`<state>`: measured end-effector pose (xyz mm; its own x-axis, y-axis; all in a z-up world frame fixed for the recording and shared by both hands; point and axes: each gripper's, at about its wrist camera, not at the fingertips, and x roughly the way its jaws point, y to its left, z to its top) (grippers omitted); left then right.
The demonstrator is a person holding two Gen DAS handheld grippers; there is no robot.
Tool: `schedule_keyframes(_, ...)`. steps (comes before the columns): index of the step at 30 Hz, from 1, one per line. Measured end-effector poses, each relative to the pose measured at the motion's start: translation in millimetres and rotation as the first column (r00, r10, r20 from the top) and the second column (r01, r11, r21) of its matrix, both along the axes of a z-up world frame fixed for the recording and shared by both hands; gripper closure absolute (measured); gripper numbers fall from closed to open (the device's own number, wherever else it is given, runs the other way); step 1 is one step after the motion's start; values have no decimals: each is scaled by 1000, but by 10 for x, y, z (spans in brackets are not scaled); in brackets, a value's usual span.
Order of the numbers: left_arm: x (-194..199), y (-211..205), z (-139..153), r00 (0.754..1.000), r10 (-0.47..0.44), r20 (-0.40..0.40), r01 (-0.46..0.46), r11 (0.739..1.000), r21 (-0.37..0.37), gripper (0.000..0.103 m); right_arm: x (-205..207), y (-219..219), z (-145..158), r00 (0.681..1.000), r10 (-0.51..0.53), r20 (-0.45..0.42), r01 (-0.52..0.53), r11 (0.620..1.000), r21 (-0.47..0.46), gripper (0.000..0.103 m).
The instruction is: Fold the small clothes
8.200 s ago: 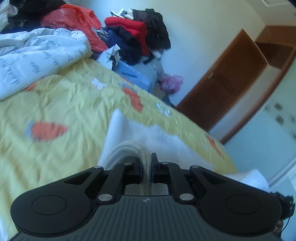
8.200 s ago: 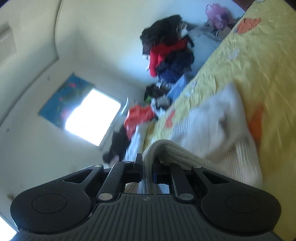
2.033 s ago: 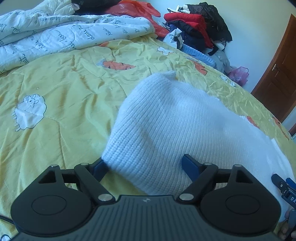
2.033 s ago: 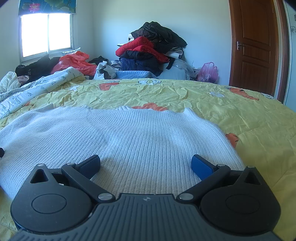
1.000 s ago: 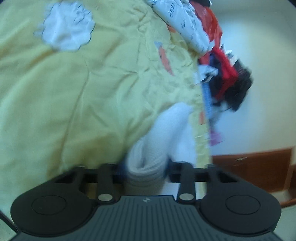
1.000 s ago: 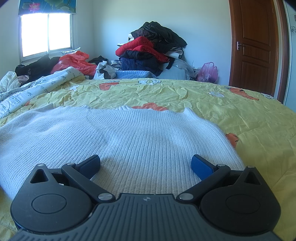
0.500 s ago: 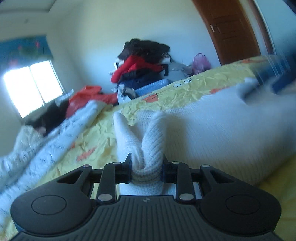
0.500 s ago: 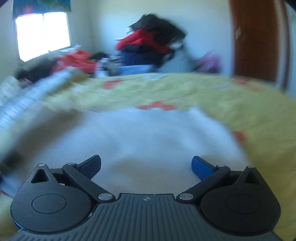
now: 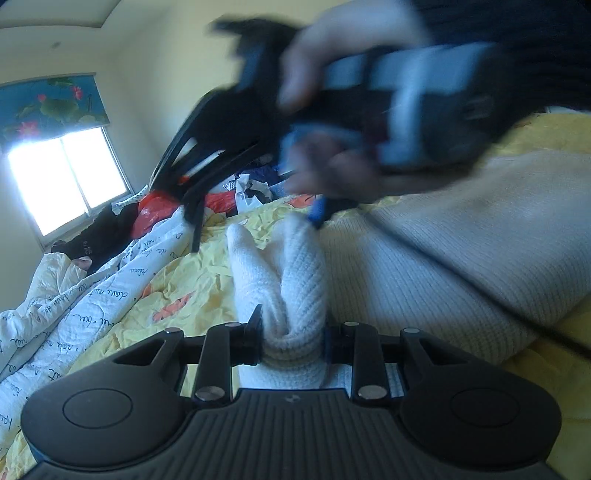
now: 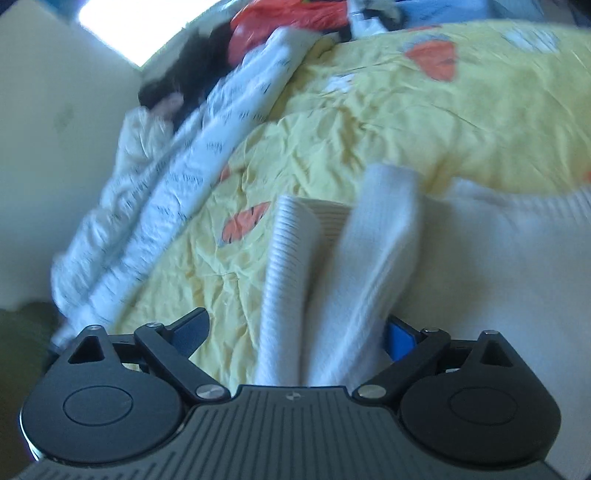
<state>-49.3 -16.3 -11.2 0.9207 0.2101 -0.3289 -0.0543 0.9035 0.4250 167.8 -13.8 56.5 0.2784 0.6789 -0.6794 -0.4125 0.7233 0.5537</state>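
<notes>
- Two grippers are seen over a bed covered by a yellow bedspread (image 10: 369, 122) printed with orange shapes.
- No containers are visible; loose clothing is noted heaped beyond the far side of the bed, blurred in both views.
- The white knitted sweater (image 9: 424, 266) is spread on the bedspread, with one part gathered into a thick upright fold.
- The left gripper (image 9: 291, 338) is seen with its jaws drawn narrow and pressed on that bunched fold from both sides; the fold is clamped.
- The right gripper (image 10: 299, 332) is held wide. Its jaws have just been closing a little, yet a clear gap is seen beside the left blue pad. The lifted fold of the sweater stands between the fingers and lies close to the right blue pad; no grip is shown.
- In the left wrist view the right gripper is carried by a hand (image 9: 332, 173) in a dark sleeve (image 9: 517, 33), just above the held fold and heavily blurred.
- A white quilt (image 9: 74, 306) with dark script is bunched along the left margin of the bedspread, apart from the sweater.
- Bare bedspread is seen between quilt and sweater, and beyond the fold toward the far edge of the bed.
- The near hem of the sweater is seen lying toward the right in the left wrist view, with yellow cloth showing below it.
- A bright window (image 9: 62, 177) with a blue flowered blind is noted on the far wall.
</notes>
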Motion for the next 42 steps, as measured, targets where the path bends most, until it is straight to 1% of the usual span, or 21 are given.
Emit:
schedule_keyframes(3, -6, 4, -9, 1000, -2, 3, 2, 1000, 0, 76, 17, 369, 57, 992, 81, 96, -65, 985, -161, 25)
schedule_keyframes(4, -11, 3, -10, 1000, -3, 3, 3, 1000, 1, 76, 25, 463, 38, 987, 109, 118, -81, 973, -218, 34)
schedule_keyframes(5, -10, 5, -9, 1000, -3, 3, 3, 1000, 3, 76, 41, 528, 8, 982, 130, 135, -90, 958, -271, 49)
schedule_keyframes(6, -9, 9, -5, 1000, -4, 1, 4, 1000, 4, 76, 56, 553, -27, 978, 145, 151, -93, 946, -309, 58)
schedule_keyframes(8, -26, 0, 29, 1000, -11, -7, 11, 1000, 7, 75, 47, 560, -59, 967, 190, 173, -126, 937, -326, 67)
schedule_keyframes(10, -46, 7, 108, 1000, -18, -9, 18, 1000, -9, 76, 29, 470, -16, 960, 207, 190, -143, 942, -304, 69)
schedule_keyframes(14, -106, -107, 336, 997, -71, 17, 71, 997, -14, 75, 45, 134, 152, 957, 207, 204, -163, 963, -214, 72)
schedule_keyframes(18, -127, -414, 556, 985, -164, 57, 166, 986, -25, 75, 98, -454, 345, 957, 187, 223, -159, 977, -139, 73)
schedule_keyframes(22, -88, -889, 737, 951, -300, 77, 304, 951, -50, 75, 73, -1114, 552, 950, 161, 267, -135, 984, -112, 73)
schedule_keyframes(24, -46, -1143, 752, 931, -356, 79, 360, 932, -37, 75, 47, -1462, 619, 946, 144, 289, -111, 986, -128, 74)
schedule_keyframes(25, -30, -1250, 745, 922, -378, 78, 381, 924, -26, 75, 47, -1623, 633, 945, 132, 298, -95, 986, -134, 78)
schedule_keyframes(26, -15, -1378, 732, 910, -409, 75, 411, 911, -23, 75, 52, -1815, 638, 947, 113, 300, -76, 988, -132, 79)
schedule_keyframes(29, -1, -1727, 664, 877, -478, 54, 479, 877, -15, 75, 56, -2350, 553, 959, 45, 281, -12, 993, -116, 79)
schedule_keyframes(32, -49, -2031, 535, 844, -536, 10, 537, 844, -1, 75, -38, -2785, 364, 965, -16, 263, 44, 994, -100, 79)
schedule_keyframes(34, -39, -2198, 384, 824, -565, -41, 565, 825, 4, 75, -103, -3023, 233, 967, -55, 250, 78, 993, -85, 80)
schedule_keyframes(36, 24, -2336, 151, 811, -574, -117, 578, 816, 6, 75, -130, -3205, 22, 970, -105, 217, 124, 989, -75, 79)
schedule_keyframes(37, 41, -2388, 34, 807, -574, -140, 582, 813, 22, 74, -124, -3261, -88, 972, -125, 196, 142, 987, -75, 76)
schedule_keyframes(38, 1, -2429, -73, 806, -579, -123, 590, 805, 72, 73, -112, -3313, -223, 974, -151, 169, 166, 983, -74, 67)
schedule_keyframes(39, -73, -2450, -145, 802, -590, -94, 597, 789, 144, 73, -113, -3366, -330, 971, -189, 149, 200, 978, -66, 53)
schedule_keyframes(40, -149, -2454, -169, 797, -598, -86, 603, 776, 185, 70, -121, -3445, -407, 965, -227, 131, 232, 973, -22, 52)
schedule_keyframes(42, -313, -2328, -88, 768, -637, -66, 637, 748, 187, 66, -151, -3608, -445, 953, -291, 83, 283, 955, 91, 50)
